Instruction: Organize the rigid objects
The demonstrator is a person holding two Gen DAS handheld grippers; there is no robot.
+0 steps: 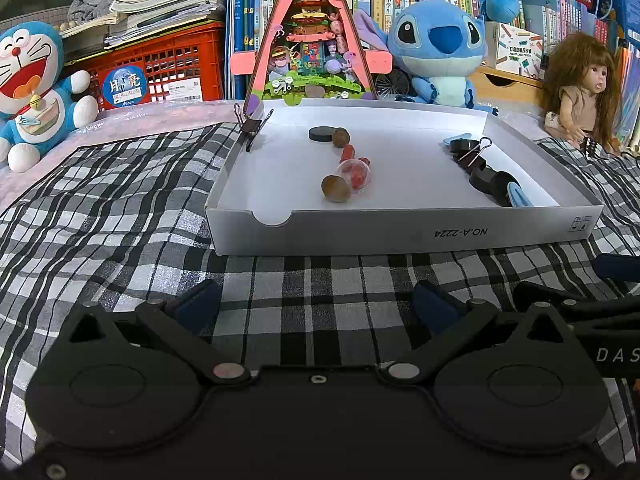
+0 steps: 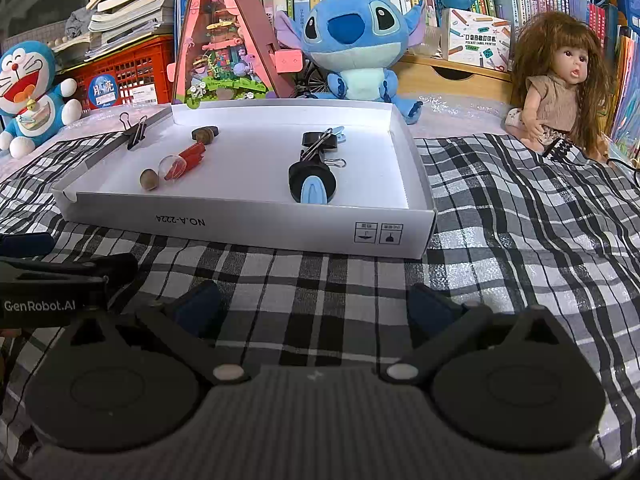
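Note:
A white shallow box (image 1: 400, 232) (image 2: 256, 220) lies on the checked cloth ahead of both grippers. In its middle lie two brown wooden balls (image 1: 336, 188) (image 2: 148, 179), a clear ball with red pieces (image 1: 356, 174) (image 2: 174, 166) and a black disc (image 1: 320, 134) (image 2: 205, 133). Along its right side lie black discs, a black binder clip (image 1: 474, 152) (image 2: 316, 146) and blue hair clips (image 1: 518, 196) (image 2: 314, 192). Another binder clip (image 1: 252, 124) (image 2: 135, 130) sits on the box's left rim. My left gripper (image 1: 318, 306) and right gripper (image 2: 316, 306) are open and empty, short of the box.
Plush toys, Doraemon (image 1: 36, 92) and Stitch (image 1: 438, 48), a pink triangular model house (image 1: 312, 40) and a doll (image 2: 560, 84) stand behind the box. Red crates and bookshelves fill the back. The right gripper's body shows at the right edge of the left wrist view (image 1: 600, 320).

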